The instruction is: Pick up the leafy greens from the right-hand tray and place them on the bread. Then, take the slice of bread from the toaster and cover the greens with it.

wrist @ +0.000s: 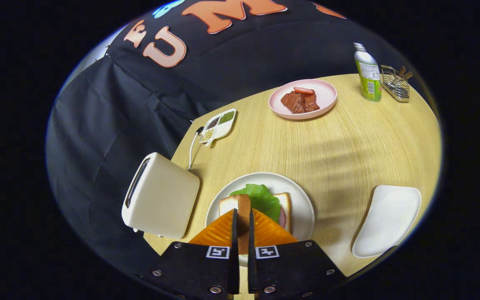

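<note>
My gripper (243, 216) is shut on a slice of bread (236, 204), which stands on edge between the fingers above the round white plate (302, 200). On that plate lie leafy greens (261, 200) on top of a bottom bread slice (285, 208), with a bit of pink ham showing at its edge. The held slice hangs over the near left part of the greens. The cream toaster (163, 196) stands left of the plate, its slot turned away. The white right-hand tray (388, 218) lies bare to the right of the plate.
A pink plate (321, 100) with meat pieces sits farther back. A green bottle (368, 75) and a wire rack (396, 83) stand at the far right. A small divided dish of seeds (219, 125) lies behind the toaster, near its white cord. The table's edge runs close behind the toaster.
</note>
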The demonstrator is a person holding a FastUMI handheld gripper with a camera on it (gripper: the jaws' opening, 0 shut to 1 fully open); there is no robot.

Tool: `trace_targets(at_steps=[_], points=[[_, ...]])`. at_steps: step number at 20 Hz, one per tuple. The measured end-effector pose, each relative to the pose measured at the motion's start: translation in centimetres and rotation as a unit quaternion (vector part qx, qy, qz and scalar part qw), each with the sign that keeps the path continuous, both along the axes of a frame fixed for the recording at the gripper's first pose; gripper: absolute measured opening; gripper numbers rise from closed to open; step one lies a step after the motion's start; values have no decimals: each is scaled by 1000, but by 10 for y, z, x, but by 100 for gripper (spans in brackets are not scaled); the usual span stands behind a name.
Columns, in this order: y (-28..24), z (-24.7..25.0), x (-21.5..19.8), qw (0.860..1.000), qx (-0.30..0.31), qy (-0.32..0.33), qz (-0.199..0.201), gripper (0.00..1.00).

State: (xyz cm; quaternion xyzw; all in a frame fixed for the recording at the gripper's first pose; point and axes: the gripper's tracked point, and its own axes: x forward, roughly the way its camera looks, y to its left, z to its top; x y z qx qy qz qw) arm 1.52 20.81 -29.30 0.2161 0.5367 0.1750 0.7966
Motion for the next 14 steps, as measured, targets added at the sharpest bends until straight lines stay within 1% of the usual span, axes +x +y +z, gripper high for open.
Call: trace_targets(at_steps=[3, 5, 7, 9, 10, 12, 14], points=[[-7, -4, 4, 1000, -10, -15, 1, 8], [-12, -6, 7, 999, -22, -28, 4, 11], [-17, -12, 4, 999, -39, -33, 15, 14], [-26, -16, 6, 996, -67, -47, 20, 20], [-35, -19, 8, 995, -85, -58, 18, 26], [-50, -19, 16, 991, -108, -77, 7, 28], [-53, -11, 19, 990, -103, -92, -4, 30]])
